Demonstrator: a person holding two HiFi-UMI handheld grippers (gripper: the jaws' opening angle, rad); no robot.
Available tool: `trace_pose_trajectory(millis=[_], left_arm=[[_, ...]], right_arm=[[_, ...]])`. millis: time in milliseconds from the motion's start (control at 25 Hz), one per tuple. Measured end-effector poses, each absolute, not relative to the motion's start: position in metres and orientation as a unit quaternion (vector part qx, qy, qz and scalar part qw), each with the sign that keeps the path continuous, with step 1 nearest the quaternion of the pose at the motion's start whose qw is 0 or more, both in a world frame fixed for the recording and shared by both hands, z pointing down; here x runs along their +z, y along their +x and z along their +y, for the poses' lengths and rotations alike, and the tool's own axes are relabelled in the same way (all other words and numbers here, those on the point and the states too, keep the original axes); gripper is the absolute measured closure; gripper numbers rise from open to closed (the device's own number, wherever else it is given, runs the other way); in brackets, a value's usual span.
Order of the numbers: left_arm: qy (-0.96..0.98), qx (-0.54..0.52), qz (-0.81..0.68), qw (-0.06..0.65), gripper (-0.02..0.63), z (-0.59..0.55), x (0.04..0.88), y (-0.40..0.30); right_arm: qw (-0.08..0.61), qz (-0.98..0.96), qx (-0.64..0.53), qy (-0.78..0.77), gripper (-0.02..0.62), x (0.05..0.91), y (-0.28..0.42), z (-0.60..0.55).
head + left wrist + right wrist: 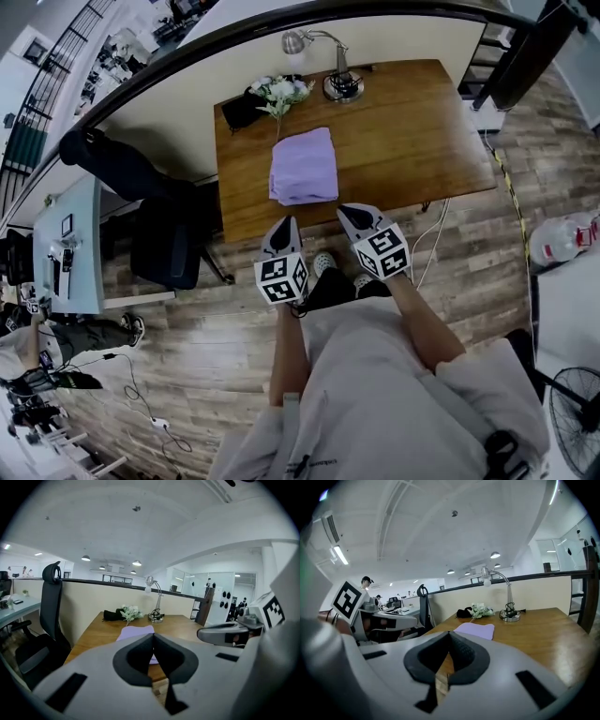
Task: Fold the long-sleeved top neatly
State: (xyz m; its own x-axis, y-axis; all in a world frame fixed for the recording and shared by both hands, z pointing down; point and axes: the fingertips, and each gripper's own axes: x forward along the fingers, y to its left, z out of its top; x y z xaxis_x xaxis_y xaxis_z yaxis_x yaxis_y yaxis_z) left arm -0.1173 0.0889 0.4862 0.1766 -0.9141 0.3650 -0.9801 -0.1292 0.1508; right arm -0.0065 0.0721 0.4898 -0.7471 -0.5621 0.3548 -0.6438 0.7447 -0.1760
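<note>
The lilac long-sleeved top (304, 167) lies folded into a neat rectangle on the wooden table (403, 131), near its front edge. It also shows ahead of the jaws as the lilac top (135, 632) in the left gripper view and the lilac top (476, 630) in the right gripper view. My left gripper (282, 231) and my right gripper (354, 217) hover side by side just off the table's front edge, below the top and apart from it. Both are shut with nothing between the jaws.
At the table's far edge stand a desk lamp (337, 82), a bunch of white flowers (279, 92) and a black item (242, 109). A black office chair (169, 234) stands left of the table. A cable (433, 246) hangs off the front right edge.
</note>
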Motion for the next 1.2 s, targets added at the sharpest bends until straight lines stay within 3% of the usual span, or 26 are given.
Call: trace_pose_trajectory(millis=[1200], left_arm=[[0.746,0.103,-0.639,0.156,0.583,0.099,0.481,-0.105]], right_arm=[[0.122,-0.919,0.18,0.331,0.592,0.493,0.011,0.073]])
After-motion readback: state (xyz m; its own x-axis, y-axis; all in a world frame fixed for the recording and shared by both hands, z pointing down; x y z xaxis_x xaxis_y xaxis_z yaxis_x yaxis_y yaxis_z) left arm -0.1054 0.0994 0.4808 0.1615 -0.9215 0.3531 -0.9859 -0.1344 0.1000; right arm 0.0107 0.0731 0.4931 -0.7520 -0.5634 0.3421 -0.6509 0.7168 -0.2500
